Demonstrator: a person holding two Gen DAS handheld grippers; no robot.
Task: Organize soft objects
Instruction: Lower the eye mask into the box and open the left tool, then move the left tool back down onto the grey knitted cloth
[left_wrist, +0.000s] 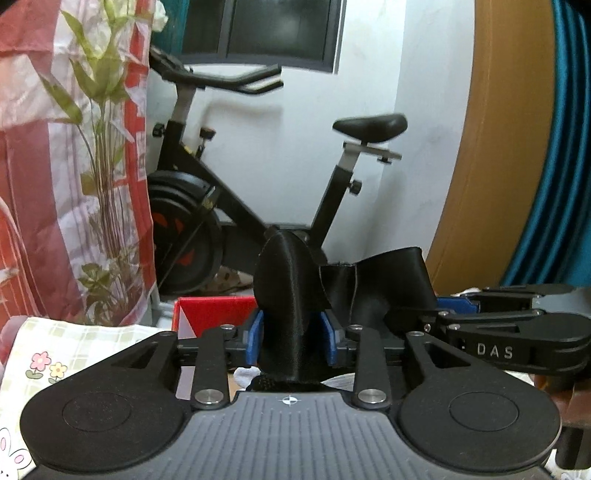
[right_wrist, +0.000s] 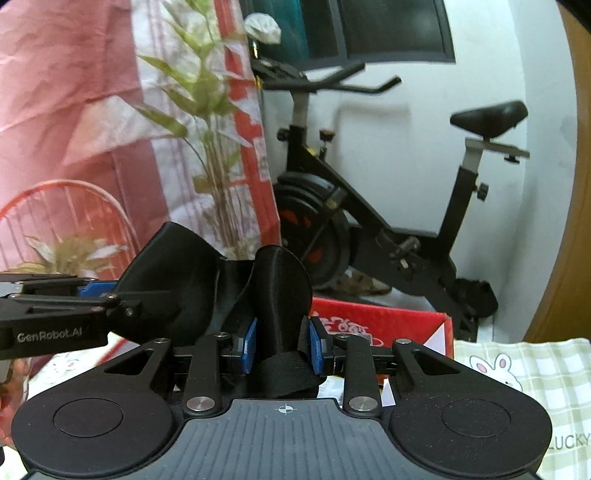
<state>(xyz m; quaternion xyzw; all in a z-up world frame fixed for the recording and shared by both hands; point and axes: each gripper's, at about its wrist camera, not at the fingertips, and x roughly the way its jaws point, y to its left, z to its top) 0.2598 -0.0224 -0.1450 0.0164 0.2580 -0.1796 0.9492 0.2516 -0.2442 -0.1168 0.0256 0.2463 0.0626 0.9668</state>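
Your left gripper (left_wrist: 291, 341): blue pads flank black fabric strap (left_wrist: 284, 295) with slight gaps, not pressing. Your right gripper (right_wrist: 282, 345): pads clamped on same strap (right_wrist: 284, 291). Strap stretched between both, held up above red box (right_wrist: 388, 317), exercise bike (left_wrist: 258, 177) behind, checked cloth (right_wrist: 535, 369) below.

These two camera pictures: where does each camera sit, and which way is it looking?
Left wrist view: sits on the left gripper, looking along its blue fingers at a black cloth between them; the right gripper comes in from the right.
Right wrist view: sits on the right gripper, whose pads clamp the same black cloth; the left gripper and part of a hand show at left.
Shared: cloth, exercise bike, red box.
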